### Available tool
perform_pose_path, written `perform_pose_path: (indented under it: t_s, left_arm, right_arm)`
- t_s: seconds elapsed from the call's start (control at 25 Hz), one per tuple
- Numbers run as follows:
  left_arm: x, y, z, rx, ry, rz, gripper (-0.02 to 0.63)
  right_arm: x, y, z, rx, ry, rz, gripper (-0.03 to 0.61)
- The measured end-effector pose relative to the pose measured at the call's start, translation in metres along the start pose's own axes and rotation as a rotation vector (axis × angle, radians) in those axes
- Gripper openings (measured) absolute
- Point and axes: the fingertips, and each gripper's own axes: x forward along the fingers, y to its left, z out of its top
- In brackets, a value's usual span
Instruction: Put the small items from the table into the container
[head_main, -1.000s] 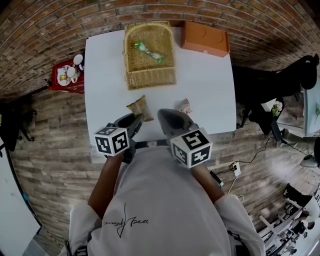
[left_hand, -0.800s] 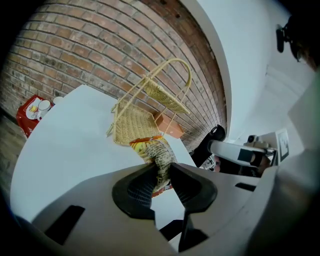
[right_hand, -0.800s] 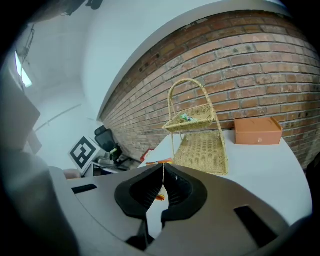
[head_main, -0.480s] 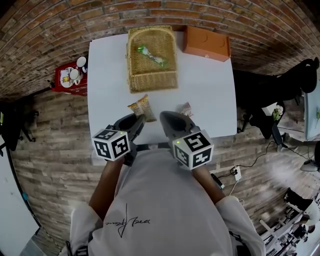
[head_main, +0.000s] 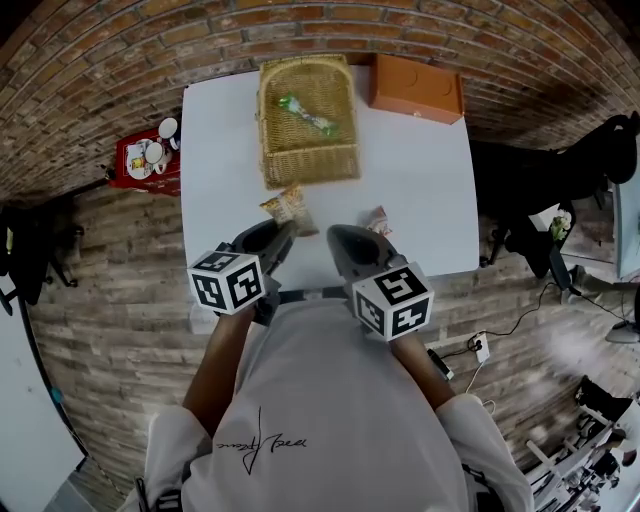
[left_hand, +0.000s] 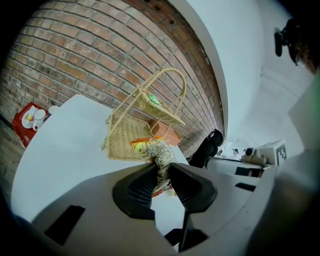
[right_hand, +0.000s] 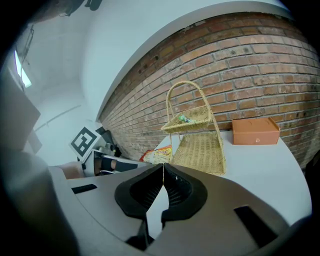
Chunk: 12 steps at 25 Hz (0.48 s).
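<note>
Grips snack packet (left_hand: 161, 154) in left tongs (left_hand: 162, 173), partly closed, clear of tabletop (head_main: 420, 170), just before wicker basket (head_main: 310, 166). Holds right tongs (right_hand: 163, 169) fully closed, empty, near second small packet (head_main: 377, 220) lying on tabletop.

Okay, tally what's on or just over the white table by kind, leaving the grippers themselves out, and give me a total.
Wicker basket: 1
Orange box: 1
Snack packets: 3 (green packet in the basket, yellow packet gripped by the left gripper, small packet lying loose)
Total: 5
</note>
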Motion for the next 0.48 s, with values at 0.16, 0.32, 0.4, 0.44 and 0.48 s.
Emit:
perform_pose_path:
  t_s: [0.16,0.32,0.4,0.44,0.48]
  left_arm:
    - [0.005,0.002,0.004,0.001,0.001,-0.002,0.094]
    - [0.009,0.006,0.003,-0.014,0.007,0.000,0.094]
    - [0.011,0.010,0.002,-0.022,0.007,0.004,0.094]
    - [0.013,0.012,0.003,-0.027,0.007,0.006,0.094]
    - [0.014,0.014,0.003,-0.030,0.008,0.007,0.094]
  right_arm:
    - [0.000,0.000,0.000,0.000,-0.001,-0.003,0.023]
    - [0.000,0.001,0.002,0.000,-0.007,0.001,0.023]
    - [0.000,0.002,0.003,-0.004,-0.006,0.003,0.023]
    - [0.000,0.002,0.003,-0.006,-0.005,0.003,0.023]
    - [0.001,0.002,0.003,-0.006,-0.003,0.003,0.023]
